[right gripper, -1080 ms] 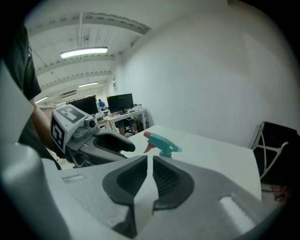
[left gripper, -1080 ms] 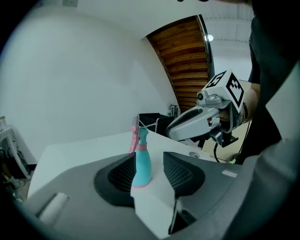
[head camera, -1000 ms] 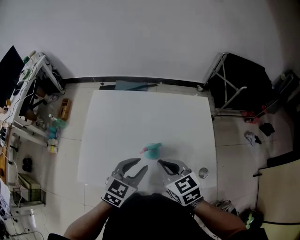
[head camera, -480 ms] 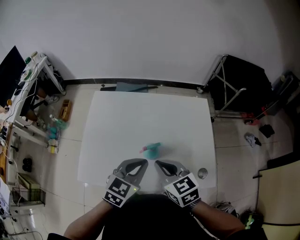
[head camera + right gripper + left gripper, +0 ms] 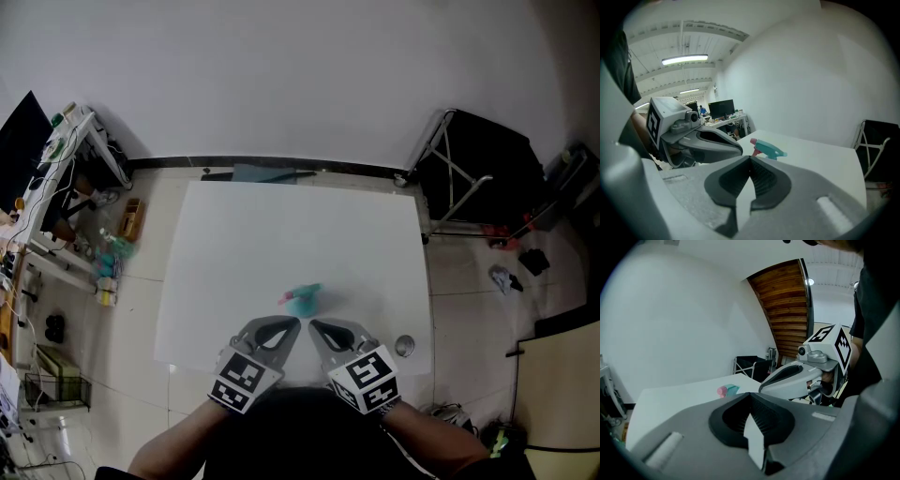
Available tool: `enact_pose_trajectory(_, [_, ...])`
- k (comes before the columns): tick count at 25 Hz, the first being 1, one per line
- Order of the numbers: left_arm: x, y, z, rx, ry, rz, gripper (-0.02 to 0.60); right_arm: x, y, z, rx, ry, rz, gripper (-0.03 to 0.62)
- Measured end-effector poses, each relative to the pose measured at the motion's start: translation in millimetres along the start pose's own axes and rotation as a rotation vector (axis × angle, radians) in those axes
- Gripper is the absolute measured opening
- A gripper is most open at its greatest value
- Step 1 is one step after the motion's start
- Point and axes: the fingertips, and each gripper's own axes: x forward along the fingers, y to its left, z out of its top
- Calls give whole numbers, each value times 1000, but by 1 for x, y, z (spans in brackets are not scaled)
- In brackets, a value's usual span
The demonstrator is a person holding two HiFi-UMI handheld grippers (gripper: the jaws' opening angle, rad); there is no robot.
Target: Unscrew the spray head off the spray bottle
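Left gripper clenched, empty. Right gripper clenched, empty. Tips side by side, almost meeting, low over near edge of table, likely parked in neutral pose. Teal spray head with pink nozzle on table just beyond tips, untouching. Bottle body not made out: head screwed on or off, cannot tell

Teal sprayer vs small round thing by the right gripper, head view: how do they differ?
Colour: the sprayer is teal with a pink tip; the round thing is silvery grey.
Shape: the sprayer is elongated, the round thing a small disc.
Place: the sprayer sits just ahead of the left gripper and right gripper, the round thing beside the right gripper near the table edge.
Shared: both rest on the white table, ungripped.
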Motion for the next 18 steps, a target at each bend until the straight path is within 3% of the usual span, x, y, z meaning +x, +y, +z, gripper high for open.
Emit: enact_pose_trajectory(18, [-3,-2,-2,5,1,6,12,-1,2,-4,-8,11,-5,-8])
